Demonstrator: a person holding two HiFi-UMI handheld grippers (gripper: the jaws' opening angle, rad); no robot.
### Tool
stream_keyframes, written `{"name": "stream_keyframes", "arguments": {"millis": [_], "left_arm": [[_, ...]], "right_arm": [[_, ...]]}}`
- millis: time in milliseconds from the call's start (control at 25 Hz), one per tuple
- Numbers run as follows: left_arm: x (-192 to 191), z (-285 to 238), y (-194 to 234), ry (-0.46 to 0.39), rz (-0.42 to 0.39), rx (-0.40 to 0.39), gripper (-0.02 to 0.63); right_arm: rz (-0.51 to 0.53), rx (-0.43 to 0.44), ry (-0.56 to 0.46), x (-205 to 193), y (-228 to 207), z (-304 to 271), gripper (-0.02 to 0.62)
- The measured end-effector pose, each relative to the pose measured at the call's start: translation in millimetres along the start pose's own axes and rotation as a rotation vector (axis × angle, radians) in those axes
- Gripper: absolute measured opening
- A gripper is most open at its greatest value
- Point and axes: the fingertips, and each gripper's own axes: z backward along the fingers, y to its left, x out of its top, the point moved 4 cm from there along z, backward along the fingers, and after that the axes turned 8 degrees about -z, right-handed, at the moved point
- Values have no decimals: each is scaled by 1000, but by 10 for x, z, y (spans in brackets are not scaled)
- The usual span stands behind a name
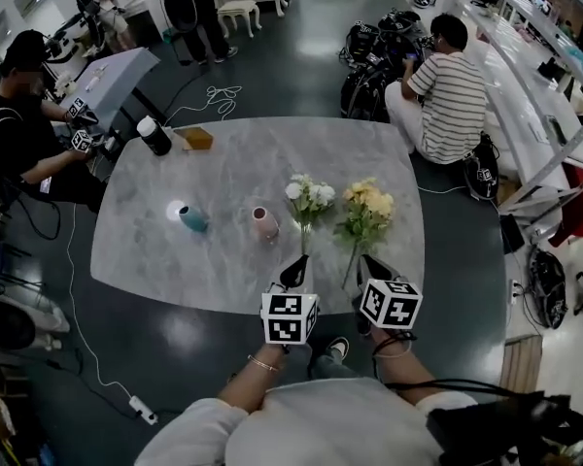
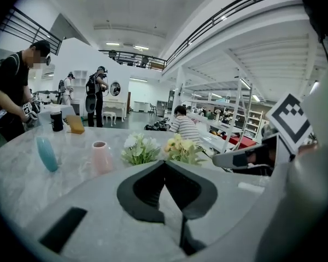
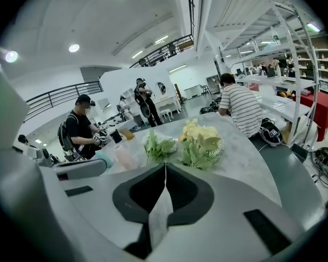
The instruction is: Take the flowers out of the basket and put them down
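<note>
Grey table (image 1: 175, 250); on it white flowers (image 1: 309, 194) and yellow flowers (image 1: 368, 203) lie side by side, stems toward the person, seemingly already set down; no basket shows; left gripper (image 1: 294, 270) and right gripper (image 1: 373, 268) hover by the stem ends, both closed together, apparently empty.

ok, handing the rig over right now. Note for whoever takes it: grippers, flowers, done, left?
Left gripper: shut on the stem of the white flowers.
Right gripper: shut on the stem of the yellow flowers.
Both bunches are over the table near the person's edge, right of the pink vase and teal vase.
Done: flowers are out; no basket in view.
Left: lay both bunches down, open the jaws.
</note>
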Motion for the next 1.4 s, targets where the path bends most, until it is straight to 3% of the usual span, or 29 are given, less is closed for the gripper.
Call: {"name": "stream_keyframes", "arguments": {"millis": [320,560,1040,1400], "left_arm": [[-120,291,36,1,-4,19,9],[-83,512,193,-34,-34,-33,10],[-312,944,665,-45,-94,-156,9],[-347,1173,708,-54,-54,-116,9]], "right_arm": [[-48,16,28,-291,214,65,11],[-49,-15,-30,-338,539,215,11],[-150,-141,-134,-856,1072,399,11],[-95,-126,-125,-941,1243,540,11]]}}
